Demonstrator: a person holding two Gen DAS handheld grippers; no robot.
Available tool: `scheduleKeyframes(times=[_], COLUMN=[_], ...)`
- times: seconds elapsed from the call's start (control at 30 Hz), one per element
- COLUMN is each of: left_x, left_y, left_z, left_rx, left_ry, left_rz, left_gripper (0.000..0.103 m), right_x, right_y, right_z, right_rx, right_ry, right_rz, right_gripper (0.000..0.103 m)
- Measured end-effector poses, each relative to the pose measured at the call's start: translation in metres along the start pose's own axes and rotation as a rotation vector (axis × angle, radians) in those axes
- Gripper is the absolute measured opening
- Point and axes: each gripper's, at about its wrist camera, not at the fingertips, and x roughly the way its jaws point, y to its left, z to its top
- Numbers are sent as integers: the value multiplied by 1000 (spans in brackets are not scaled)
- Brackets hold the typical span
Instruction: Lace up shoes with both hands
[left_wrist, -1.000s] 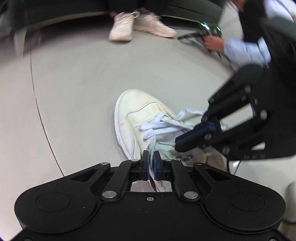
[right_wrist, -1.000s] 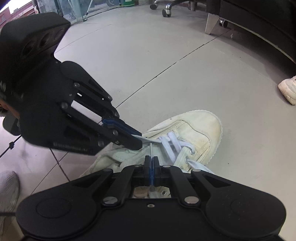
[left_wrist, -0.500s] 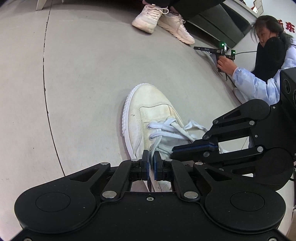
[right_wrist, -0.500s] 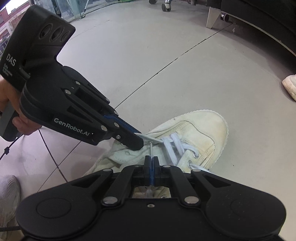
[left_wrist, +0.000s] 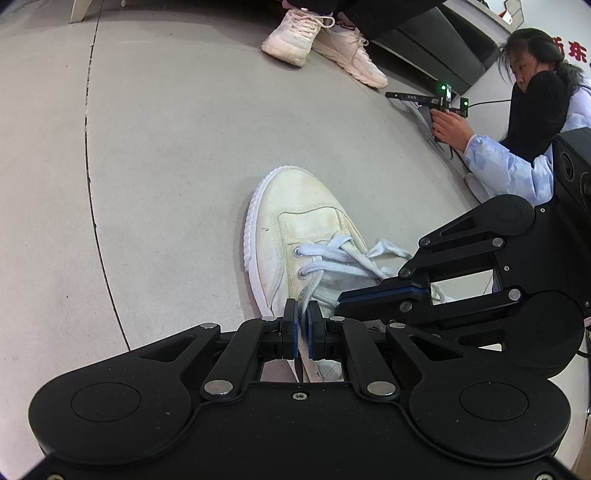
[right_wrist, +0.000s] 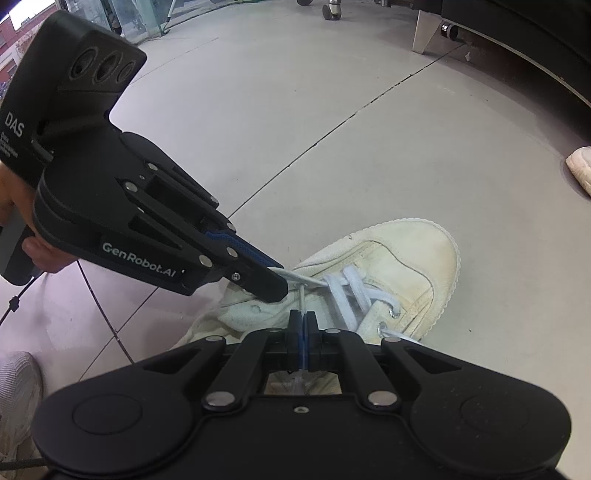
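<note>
Right between the left gripper's (left_wrist: 302, 314) jaws sits a flat run of white lace (left_wrist: 305, 345), and the jaws are clamped on it, a thin strip of lace showing between the blue pads. The right gripper's (right_wrist: 302, 321) jaws are pressed fully together on the stiff tip of the lace's other end (right_wrist: 301, 299), which sticks up just ahead of them. Both pairs of jaws point steeply down at the cream canvas shoe (right_wrist: 399, 266), which lies on the floor (left_wrist: 166, 147) directly beyond them, toe away from the jaws. Only the eyelets nearest the toe are threaded; the rows closer to the jaws look empty, so I judge the lacing is at an early stage.

The two pairs of jaws stand almost touching over the tongue. The main risk, as I read it, is the slim tip twisting or slipping out of the right jaws when it is pushed at an eyelet, since so little of it is gripped. A hard pull on the left could also drag the light, unweighted shoe across the smooth floor, or the crowded jaws could knock each other.
</note>
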Motion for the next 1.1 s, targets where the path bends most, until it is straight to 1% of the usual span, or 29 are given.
scheduleKeyframes(times=[0.13, 0.37, 0.53, 0.63, 0.73, 0.8, 0.9, 1.03, 1.1], left_x=[-1, -2, -3, -3, -2, -2, -1, -1, -1], left_y=[-1, -7, -9, -6, 2, 6, 7, 11, 12], left_z=[-1, -4, -5, -4, -2, -1, -1, -2, -2], left_rx=[6, 70, 97, 77, 33, 7, -5, -38, -51], left_ry=[-1, -9, -13, -12, -8, -5, -2, 2, 3], left_rz=[3, 22, 27, 15, -12, -26, -33, -47, -52], left_gripper=[5, 5, 5, 6, 6, 6, 6, 6, 6], right_x=[0, 5, 5, 1, -3, -4, -3, 2, 3], right_y=[0, 2, 7, 7, 8, 9, 9, 6, 3], right_z=[1, 3, 5, 3, 3, 3, 4, 3, 4], right_rx=[-2, 1, -14, -17, -33, -40, -50, -22, 3], right_ry=[-4, -30, -51, -47, -50, -43, -20, -3, 2], right_rz=[-4, -16, -21, -23, -30, -32, -37, -32, -32], right_gripper=[1, 1, 1, 1, 3, 3, 3, 3, 1])
